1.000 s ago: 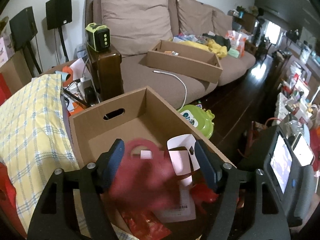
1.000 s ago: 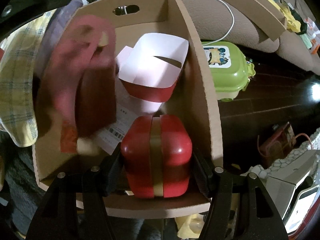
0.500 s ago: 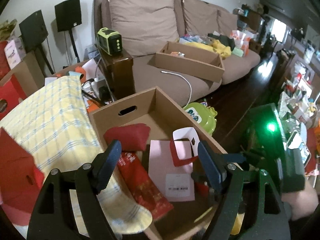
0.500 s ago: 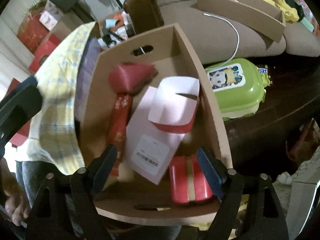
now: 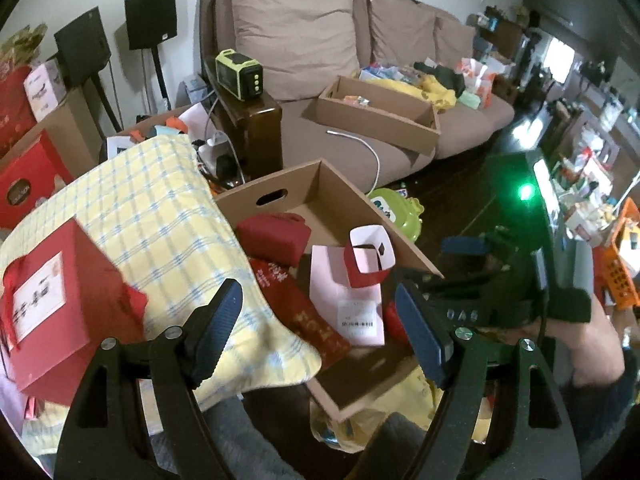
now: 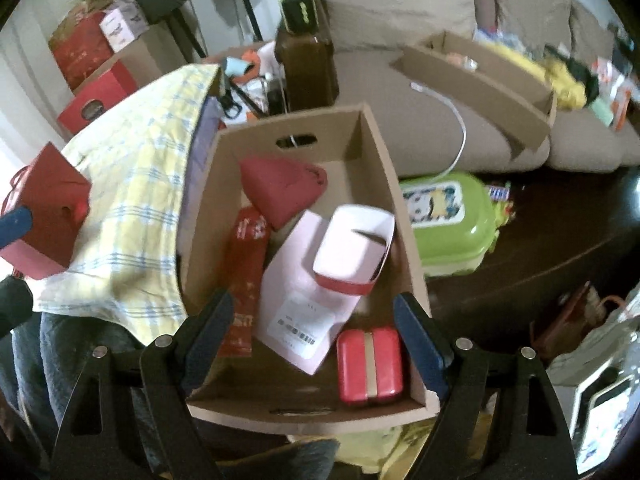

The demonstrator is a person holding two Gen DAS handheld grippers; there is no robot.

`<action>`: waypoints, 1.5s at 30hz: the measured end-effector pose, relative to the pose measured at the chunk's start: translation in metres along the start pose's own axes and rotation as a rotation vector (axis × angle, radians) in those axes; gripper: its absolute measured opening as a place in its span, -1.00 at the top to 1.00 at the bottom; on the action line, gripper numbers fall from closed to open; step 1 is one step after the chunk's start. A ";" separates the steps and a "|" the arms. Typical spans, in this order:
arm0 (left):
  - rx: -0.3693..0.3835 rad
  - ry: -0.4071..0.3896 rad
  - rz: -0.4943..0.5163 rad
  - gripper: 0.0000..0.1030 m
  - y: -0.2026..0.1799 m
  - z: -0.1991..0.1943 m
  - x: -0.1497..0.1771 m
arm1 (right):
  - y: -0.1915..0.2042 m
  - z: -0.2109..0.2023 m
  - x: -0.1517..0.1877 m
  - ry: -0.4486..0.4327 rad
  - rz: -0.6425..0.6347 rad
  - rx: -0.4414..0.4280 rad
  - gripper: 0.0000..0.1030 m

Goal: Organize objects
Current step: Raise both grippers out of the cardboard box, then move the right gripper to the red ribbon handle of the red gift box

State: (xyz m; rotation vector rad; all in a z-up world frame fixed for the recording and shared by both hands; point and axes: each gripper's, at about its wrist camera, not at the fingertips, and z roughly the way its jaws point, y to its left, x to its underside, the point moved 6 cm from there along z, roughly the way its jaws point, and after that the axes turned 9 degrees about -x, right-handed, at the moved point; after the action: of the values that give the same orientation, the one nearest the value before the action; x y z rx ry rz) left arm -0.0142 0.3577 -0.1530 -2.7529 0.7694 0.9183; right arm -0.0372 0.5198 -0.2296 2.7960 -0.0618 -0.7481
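Below both grippers stands an open cardboard box point(image 5: 348, 188) point(image 6: 376, 152) with a handle hole. In it lie a red pouch point(image 5: 276, 236) point(image 6: 280, 192), a red packet point(image 5: 296, 300) point(image 6: 246, 264), a pink envelope point(image 5: 348, 300) point(image 6: 296, 300), a white-and-red paper sleeve point(image 5: 370, 260) point(image 6: 352, 252) and a red tin point(image 6: 370, 364) with a gold band in the near right corner. My left gripper point(image 5: 318, 292) hangs open above the box's near left side, with nothing held. My right gripper point(image 6: 314, 304) is open above the near edge, clear of the tin.
A yellow checked cloth point(image 5: 140, 216) point(image 6: 132, 172) drapes left of the box, with a red gift box point(image 5: 52, 308) point(image 6: 44, 216) on it. A green case point(image 5: 396, 216) point(image 6: 448, 224) sits on the dark floor to the right. Behind is a sofa point(image 5: 312, 40) holding a cardboard tray point(image 5: 376, 116).
Both grippers have risen away from the box. The right jaws let go of the red tin, which stays in the box. The red pouch dropped from between the left jaws into the box.
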 end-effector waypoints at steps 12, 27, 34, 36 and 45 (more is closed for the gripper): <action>0.099 0.042 -0.108 -0.49 0.072 -0.068 0.012 | 0.064 -0.050 -0.015 -0.084 -0.088 0.037 -0.70; 0.035 0.033 -0.163 -0.49 0.127 -0.130 0.033 | 0.156 -0.090 -0.010 -0.164 -0.195 0.097 -0.87; -0.134 -0.051 -0.330 -0.49 0.216 -0.168 0.040 | 0.200 -0.107 -0.004 -0.242 -0.280 0.015 -0.91; -0.188 -0.074 -0.381 -0.49 0.245 -0.179 0.046 | 0.208 -0.113 -0.004 -0.265 -0.277 -0.023 -0.93; -0.324 -0.154 -0.598 -0.53 0.365 -0.215 0.095 | 0.236 -0.122 -0.002 -0.346 -0.251 -0.276 -0.98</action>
State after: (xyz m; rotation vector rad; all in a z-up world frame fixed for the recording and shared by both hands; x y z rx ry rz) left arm -0.0236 -0.0572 -0.0260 -2.8460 -0.2516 1.1604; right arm 0.0265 0.3189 -0.0685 2.4123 0.3121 -1.1939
